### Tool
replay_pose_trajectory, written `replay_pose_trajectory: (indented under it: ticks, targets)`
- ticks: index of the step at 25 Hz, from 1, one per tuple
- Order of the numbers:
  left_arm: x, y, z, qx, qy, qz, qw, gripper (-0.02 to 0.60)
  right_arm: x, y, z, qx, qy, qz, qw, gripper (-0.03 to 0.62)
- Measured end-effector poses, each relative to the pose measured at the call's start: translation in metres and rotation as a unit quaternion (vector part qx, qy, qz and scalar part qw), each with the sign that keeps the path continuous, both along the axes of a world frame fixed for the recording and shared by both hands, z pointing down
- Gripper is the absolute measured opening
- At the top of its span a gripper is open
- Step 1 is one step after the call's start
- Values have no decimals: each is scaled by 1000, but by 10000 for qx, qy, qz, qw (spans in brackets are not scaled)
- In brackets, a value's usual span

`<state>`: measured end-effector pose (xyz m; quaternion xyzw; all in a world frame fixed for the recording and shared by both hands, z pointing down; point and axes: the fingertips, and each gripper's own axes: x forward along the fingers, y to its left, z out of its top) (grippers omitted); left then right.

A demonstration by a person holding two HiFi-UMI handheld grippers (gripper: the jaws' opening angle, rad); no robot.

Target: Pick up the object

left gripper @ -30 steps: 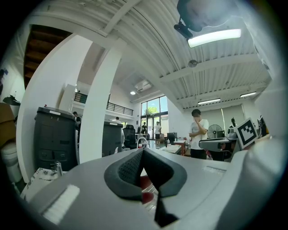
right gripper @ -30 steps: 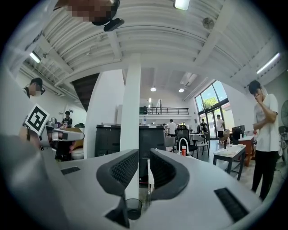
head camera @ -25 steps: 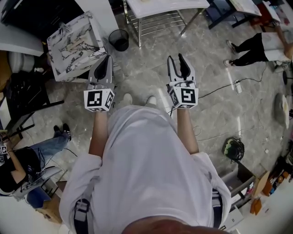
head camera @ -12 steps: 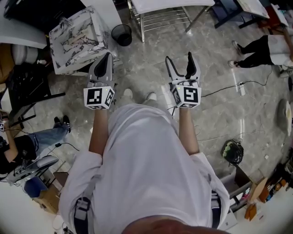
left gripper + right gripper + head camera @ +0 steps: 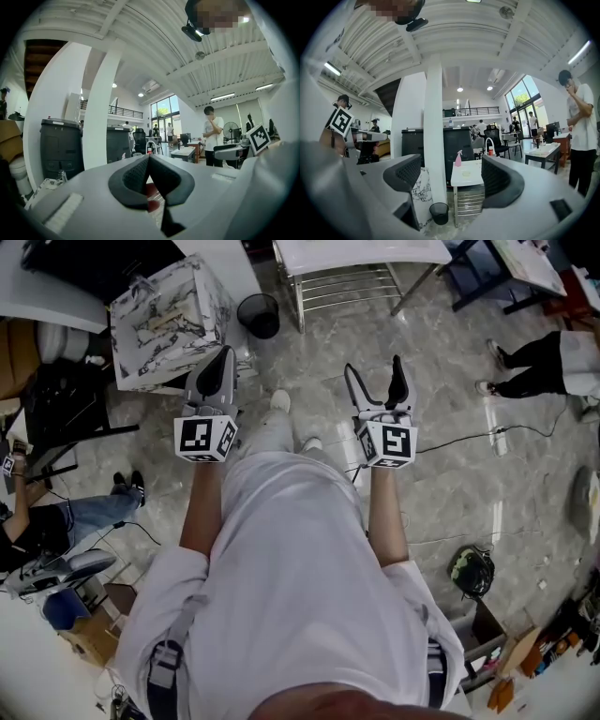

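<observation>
I stand on a grey marble floor with both grippers held out in front of my chest. My left gripper [image 5: 223, 357] is shut, and its dark pads [image 5: 136, 176] meet at the tip with nothing between them. The jaws of my right gripper [image 5: 375, 371] are opening and spread wide, with only air between the pads [image 5: 405, 172]. Ahead stands a white table [image 5: 366, 251] over a wire shelf. In the right gripper view a pink spray bottle [image 5: 458, 158] and a small flat item [image 5: 466, 173] sit on the white table [image 5: 468, 180]. Neither gripper touches anything.
A marble-patterned box [image 5: 169, 320] and a black bin [image 5: 263, 315] stand ahead on the left, beside a white pillar [image 5: 435, 140]. A person [image 5: 553, 367] stands at the right and another sits at the left [image 5: 47, 531]. A cable [image 5: 469, 432] and a dark helmet [image 5: 472, 570] lie on the floor.
The right jaws have spread from nearly together to wide apart. I have stepped forward, so the table, box and bin sit closer. The left gripper stays shut.
</observation>
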<state>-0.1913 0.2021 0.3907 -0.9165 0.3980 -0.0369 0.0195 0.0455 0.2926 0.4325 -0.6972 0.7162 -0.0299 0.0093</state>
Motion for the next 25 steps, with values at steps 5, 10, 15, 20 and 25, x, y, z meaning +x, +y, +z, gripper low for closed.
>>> replay_pose_trajectory:
  ticks: [5, 10, 15, 20, 25]
  targets:
    - [21, -38, 3, 46, -16, 43, 10000, 0, 14, -30, 5, -12, 8, 4, 10000, 403]
    - [42, -105, 14, -22, 50, 106, 9999, 0, 25, -84, 12, -89, 21, -10, 10000, 402]
    - [61, -189, 23, -50, 52, 90, 9999, 0, 38, -159, 17, -232, -61, 36, 9997, 402]
    - [72, -279, 32, -208, 106, 105, 9997, 0, 55, -244, 21, -477, -99, 123, 9987, 402]
    - [82, -359, 39, -336, 190, 268, 9989, 0, 68, -328, 27, -774, 41, 198, 9968, 402]
